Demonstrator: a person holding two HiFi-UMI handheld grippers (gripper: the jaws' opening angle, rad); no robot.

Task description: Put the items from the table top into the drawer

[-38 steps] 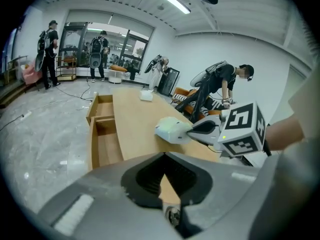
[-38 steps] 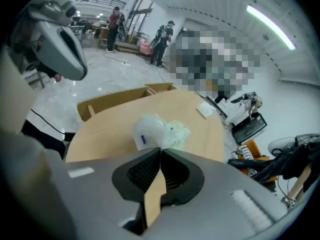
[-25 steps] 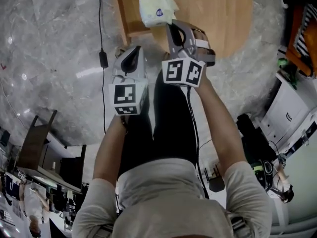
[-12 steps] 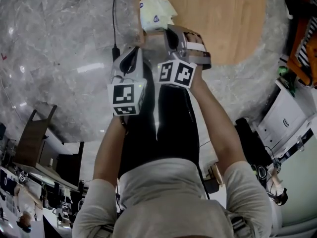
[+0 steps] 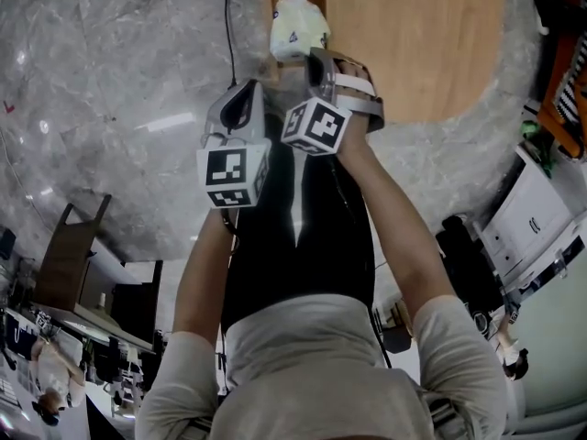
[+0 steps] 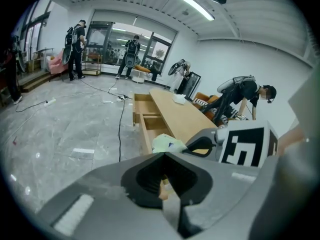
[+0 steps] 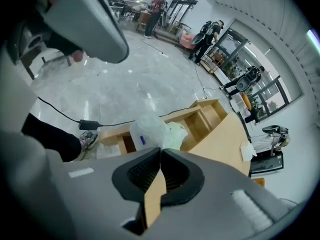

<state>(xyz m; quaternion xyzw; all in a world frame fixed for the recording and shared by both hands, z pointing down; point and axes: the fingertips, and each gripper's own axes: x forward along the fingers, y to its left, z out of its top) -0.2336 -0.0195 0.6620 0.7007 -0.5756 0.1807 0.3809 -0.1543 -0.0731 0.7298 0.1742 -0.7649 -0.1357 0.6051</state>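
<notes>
Clamping a white bag [image 7: 150, 130] are right gripper [image 7: 160, 150] jaws; left gripper [image 6: 164, 154] jaws are together.

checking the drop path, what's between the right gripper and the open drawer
Only the pale plastic packet pinched at the right gripper's tips; the right gripper view shows it in front of the open drawer.

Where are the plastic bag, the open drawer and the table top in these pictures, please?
plastic bag [image 7: 148, 129], right gripper view, on its white front.
drawer [image 6: 145, 114], left gripper view, on its cross divider.
table top [image 5: 413, 35], head view, on bare wood.
</notes>
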